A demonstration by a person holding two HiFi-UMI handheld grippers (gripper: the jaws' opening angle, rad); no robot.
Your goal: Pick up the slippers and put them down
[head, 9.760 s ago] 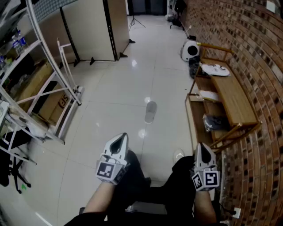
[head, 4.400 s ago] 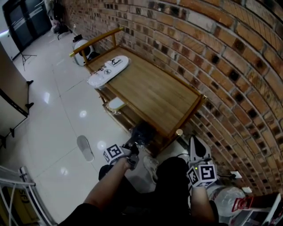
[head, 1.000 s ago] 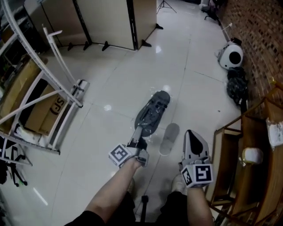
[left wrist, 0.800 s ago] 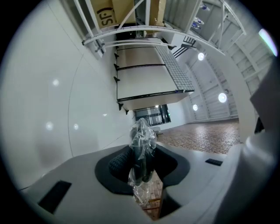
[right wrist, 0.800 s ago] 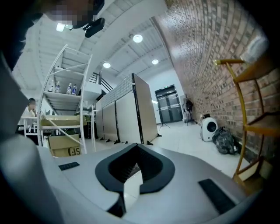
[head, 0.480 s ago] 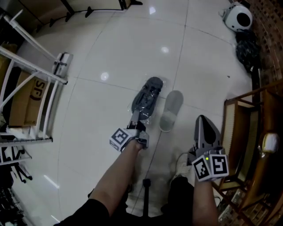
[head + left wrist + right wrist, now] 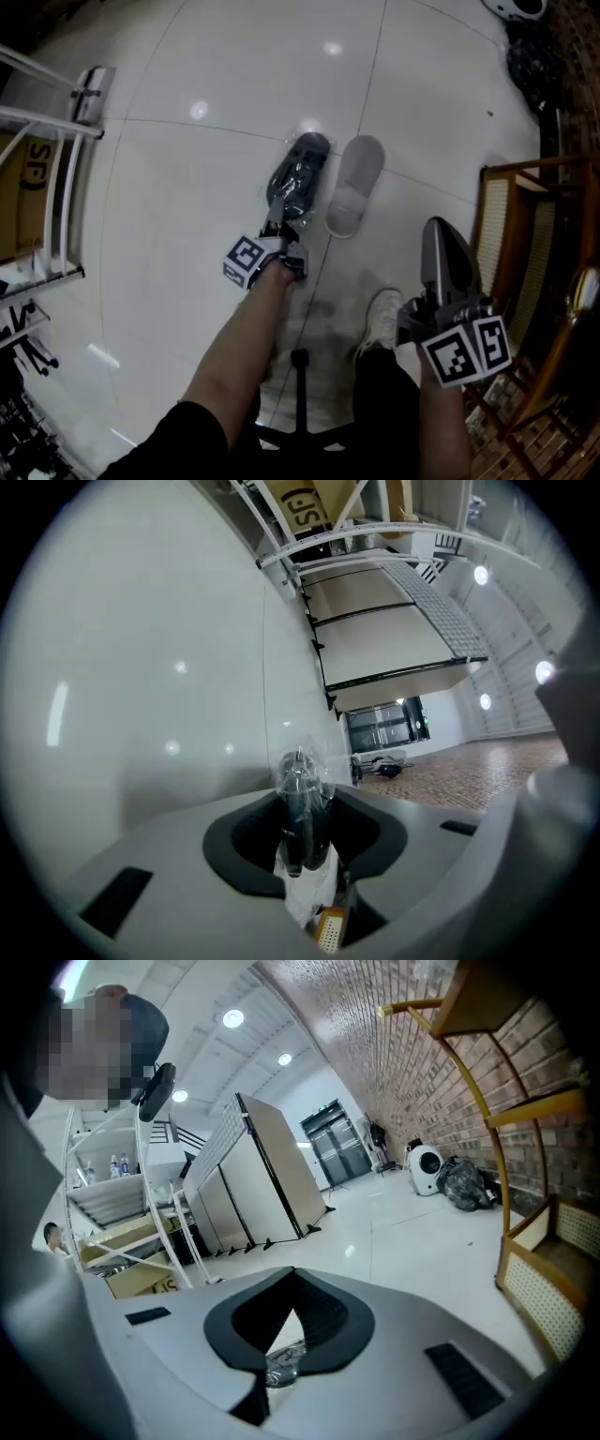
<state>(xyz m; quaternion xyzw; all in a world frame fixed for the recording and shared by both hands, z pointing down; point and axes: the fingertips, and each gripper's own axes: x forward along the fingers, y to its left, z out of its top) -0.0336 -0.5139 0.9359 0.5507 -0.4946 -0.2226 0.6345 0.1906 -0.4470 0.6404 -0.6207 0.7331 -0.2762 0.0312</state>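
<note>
Your left gripper (image 7: 278,228) is pinching the heel end of the dark slipper (image 7: 296,178), which is wrapped in a clear plastic bag (image 7: 305,772). The slipper reaches out low over the floor (image 7: 187,187), lying just beside the grey slipper (image 7: 354,185) and roughly parallel to it. I cannot tell whether its toe is resting on the tiles yet.

Your right gripper (image 7: 441,239) has its jaws pressed together with nothing in them. It hangs near the wooden bench (image 7: 511,202), well apart from both slippers.

- **Slick bag:** the jaws grip through the plastic, so the slipper could slide inside the bag, or twist as you let go.
- **Early release:** if you open before the sole is flat on the floor, it will likely drop and skid on the glossy tiles.
- **Nudging the pair:** a swing to the right could knock the grey slipper out of line.
- **Snagged plastic:** loose bag may catch on a jaw and drag the slipper back when you pull away.
</note>
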